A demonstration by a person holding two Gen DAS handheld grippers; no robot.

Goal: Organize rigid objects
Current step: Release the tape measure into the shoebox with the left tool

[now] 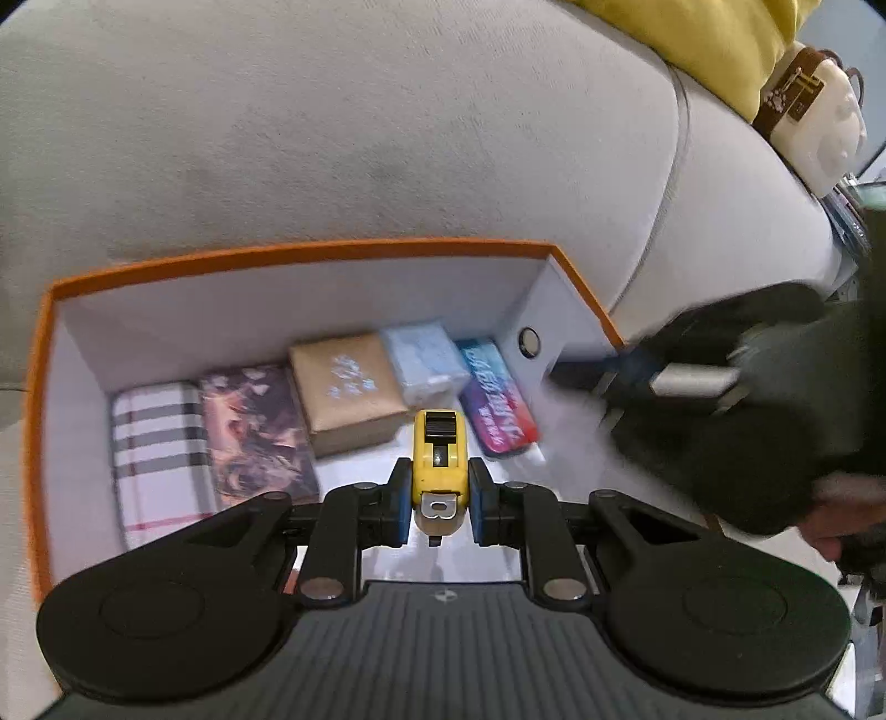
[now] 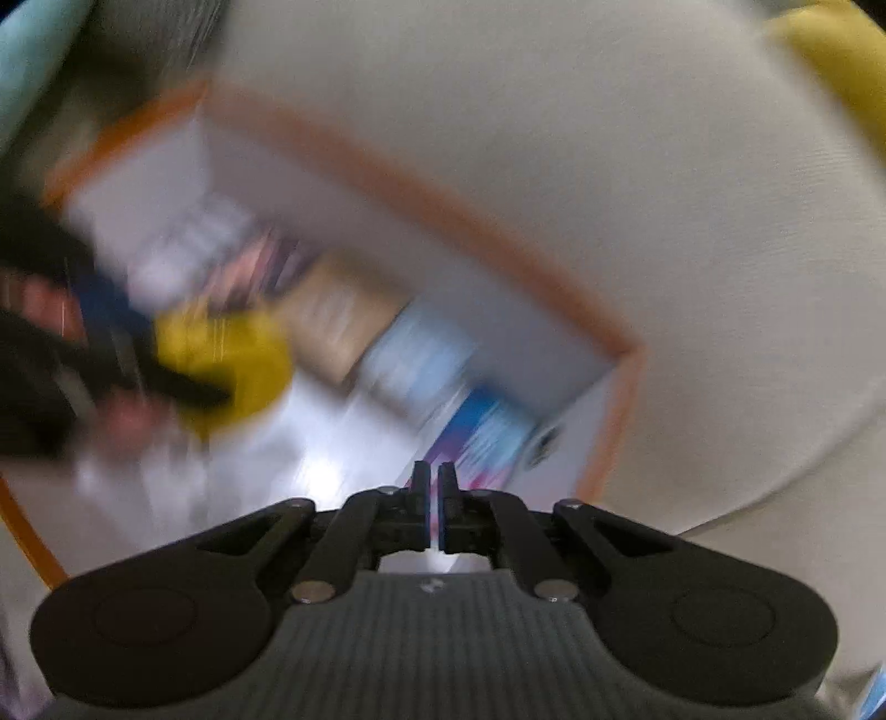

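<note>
My left gripper (image 1: 439,501) is shut on a yellow tape measure (image 1: 437,459) and holds it over the white floor of an orange-rimmed box (image 1: 310,252). Along the box's back wall lie a plaid case (image 1: 155,448), a dark picture box (image 1: 255,432), a brown box (image 1: 346,387), a light blue pack (image 1: 423,363) and a red-blue pack (image 1: 495,399). My right gripper (image 2: 433,482) is shut and empty, over the box's right corner; its view is blurred. The tape measure (image 2: 221,360) and left gripper (image 2: 105,332) show there at left. The right gripper (image 1: 692,382) shows blurred at the left view's right.
The box (image 2: 443,194) sits on a grey sofa (image 1: 332,122). A yellow cushion (image 1: 698,39) and a white plush with a brown band (image 1: 814,122) lie at the far right.
</note>
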